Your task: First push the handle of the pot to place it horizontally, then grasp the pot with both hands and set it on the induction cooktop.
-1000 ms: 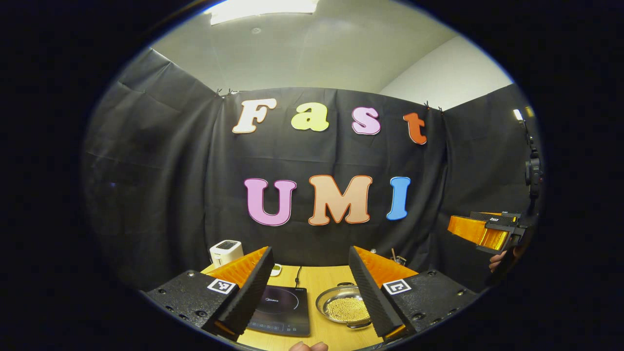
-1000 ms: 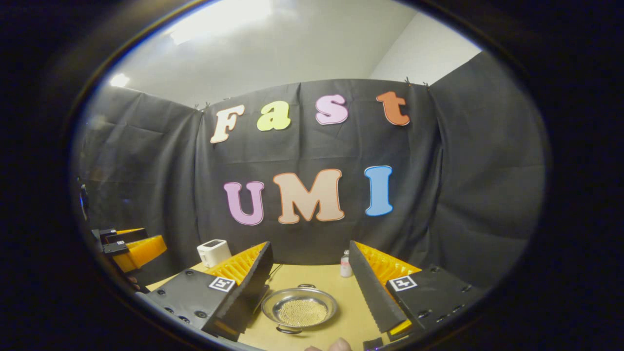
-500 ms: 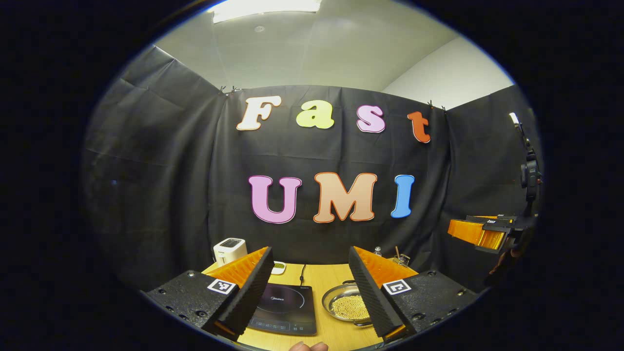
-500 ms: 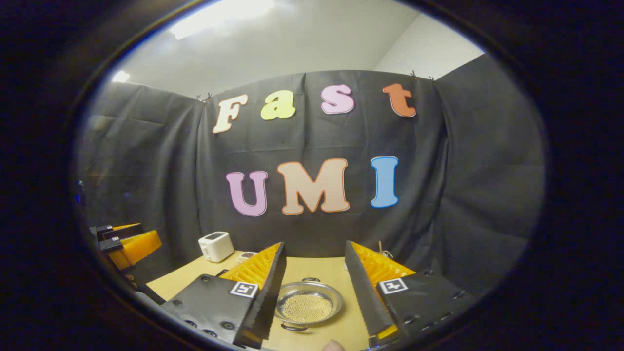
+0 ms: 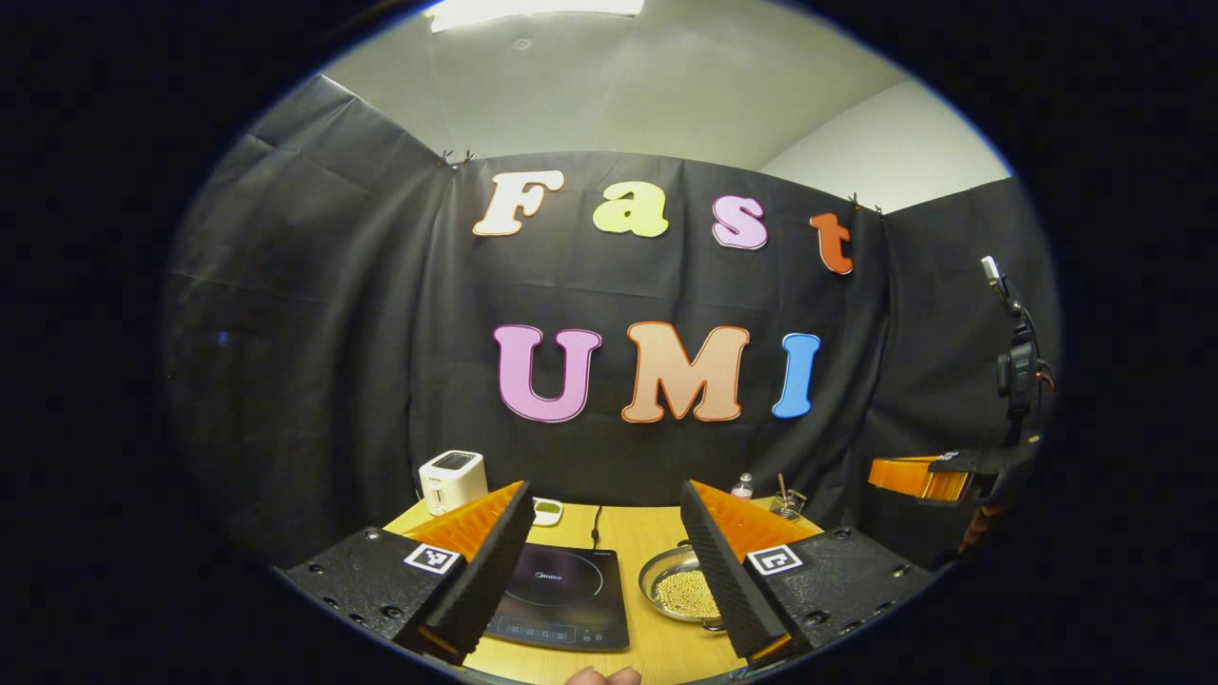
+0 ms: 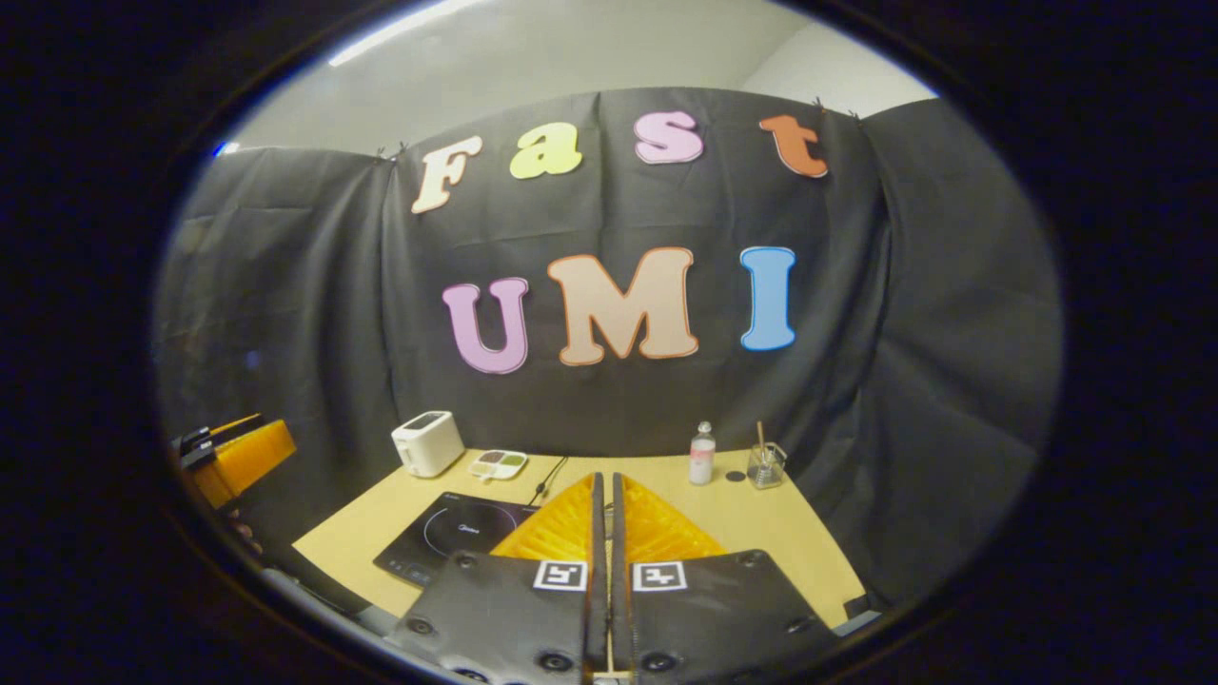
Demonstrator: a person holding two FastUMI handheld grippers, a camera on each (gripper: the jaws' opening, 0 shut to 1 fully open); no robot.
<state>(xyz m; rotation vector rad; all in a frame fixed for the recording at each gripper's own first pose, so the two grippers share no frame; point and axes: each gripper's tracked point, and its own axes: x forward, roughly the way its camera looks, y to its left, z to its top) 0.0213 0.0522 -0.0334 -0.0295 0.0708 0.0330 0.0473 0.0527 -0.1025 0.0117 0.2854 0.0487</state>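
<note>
A shallow, round steel pot (image 5: 677, 592), its bottom covered with small pale-yellow beads, sits flat on the wooden tabletop (image 5: 647, 542) in the left gripper view, between the fingers and partly hidden behind the right-hand finger (image 5: 725, 561). A small loop handle shows at its far rim. Just left of it, apart from it, the black induction cooktop (image 5: 561, 597) lies flat, its near-left corner behind the left-hand finger. In the right gripper view the cooktop (image 6: 447, 542) lies left of the fingers.
</note>
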